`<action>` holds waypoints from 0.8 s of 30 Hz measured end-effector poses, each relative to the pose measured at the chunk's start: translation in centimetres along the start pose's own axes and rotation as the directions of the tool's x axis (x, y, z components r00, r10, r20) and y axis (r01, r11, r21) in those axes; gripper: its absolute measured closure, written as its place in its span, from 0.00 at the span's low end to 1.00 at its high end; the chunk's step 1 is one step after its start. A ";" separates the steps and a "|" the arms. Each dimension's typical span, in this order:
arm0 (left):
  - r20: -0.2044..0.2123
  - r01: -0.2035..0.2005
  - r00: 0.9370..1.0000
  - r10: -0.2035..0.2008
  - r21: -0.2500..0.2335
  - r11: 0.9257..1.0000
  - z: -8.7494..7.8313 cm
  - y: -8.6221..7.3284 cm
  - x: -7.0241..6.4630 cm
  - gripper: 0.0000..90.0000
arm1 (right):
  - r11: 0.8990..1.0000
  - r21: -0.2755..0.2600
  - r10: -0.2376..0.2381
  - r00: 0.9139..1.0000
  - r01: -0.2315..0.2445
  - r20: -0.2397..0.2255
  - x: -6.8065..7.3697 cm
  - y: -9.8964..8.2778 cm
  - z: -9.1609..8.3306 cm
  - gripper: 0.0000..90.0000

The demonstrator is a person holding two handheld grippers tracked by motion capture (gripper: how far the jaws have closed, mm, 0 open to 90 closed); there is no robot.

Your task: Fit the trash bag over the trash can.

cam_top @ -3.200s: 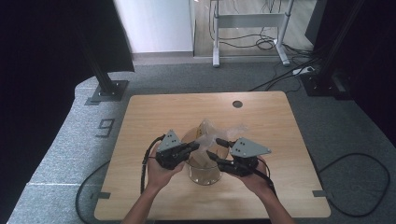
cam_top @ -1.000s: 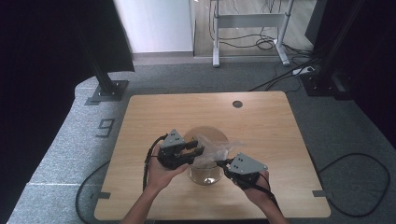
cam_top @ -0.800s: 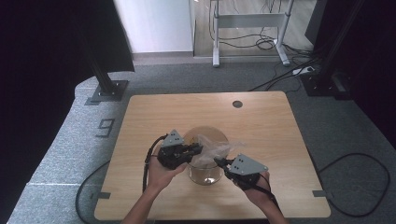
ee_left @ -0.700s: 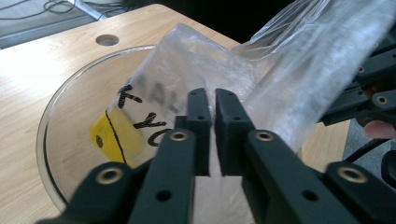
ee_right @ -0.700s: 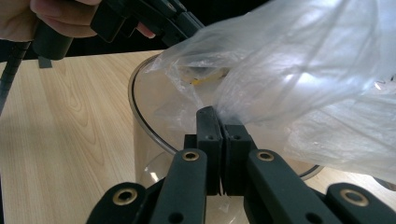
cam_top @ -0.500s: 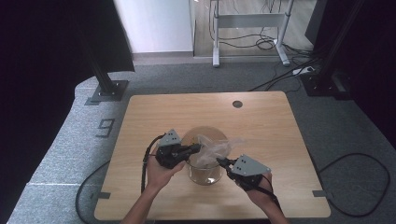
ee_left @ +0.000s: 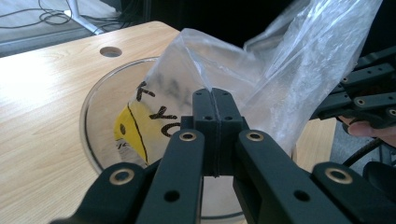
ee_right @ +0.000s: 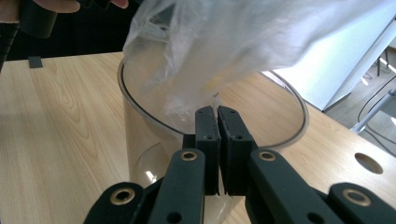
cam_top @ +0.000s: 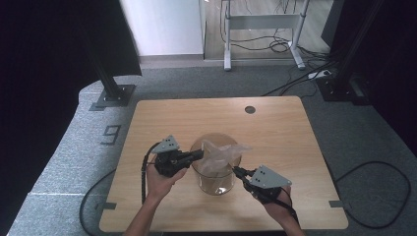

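Note:
A clear round jar (cam_top: 216, 183) stands on the table's near middle, and a thin clear plastic bag (cam_top: 222, 153) hangs into its mouth. The bag (ee_left: 285, 60) bears yellow and black print low down inside the jar (ee_left: 91, 135). My left gripper (cam_top: 199, 155) is at the jar's left rim, jaws shut (ee_left: 215, 95) on a fold of the bag's edge. My right gripper (cam_top: 236, 170) is at the jar's right rim, shut (ee_right: 216, 112) on a thin point of the bag (ee_right: 224, 42) above the jar's wall (ee_right: 140, 126). The bag is stretched between the two grips.
The wooden table (cam_top: 162, 118) has a round cable hole (cam_top: 250, 109) at the far right. Black stand feet, cables and a white desk frame sit on the grey floor beyond the far edge. Cables trail from both grippers off the near edge.
Both grippers were up over the jar earlier, with the bag held higher. The right one has come down to the jar's right rim. The left one has drawn slightly left at the left rim.

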State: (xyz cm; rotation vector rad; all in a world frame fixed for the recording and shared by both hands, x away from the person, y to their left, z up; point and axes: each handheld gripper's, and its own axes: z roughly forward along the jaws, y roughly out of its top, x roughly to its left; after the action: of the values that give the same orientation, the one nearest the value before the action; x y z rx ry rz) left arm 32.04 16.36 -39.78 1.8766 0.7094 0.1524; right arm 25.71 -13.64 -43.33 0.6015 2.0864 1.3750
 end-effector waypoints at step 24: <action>-0.004 -0.036 0.999 0.036 0.032 0.999 1.3 0.0 -1.0 1.00 | 0.986 -0.142 0.094 0.995 -0.092 0.014 -3.3 4.7 -3.6 0.80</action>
State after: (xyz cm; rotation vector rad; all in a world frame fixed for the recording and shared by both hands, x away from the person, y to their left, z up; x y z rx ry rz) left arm 31.78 14.84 -40.14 1.9206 0.6852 0.1692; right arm 25.99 -16.41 -37.12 0.6579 1.9469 1.5471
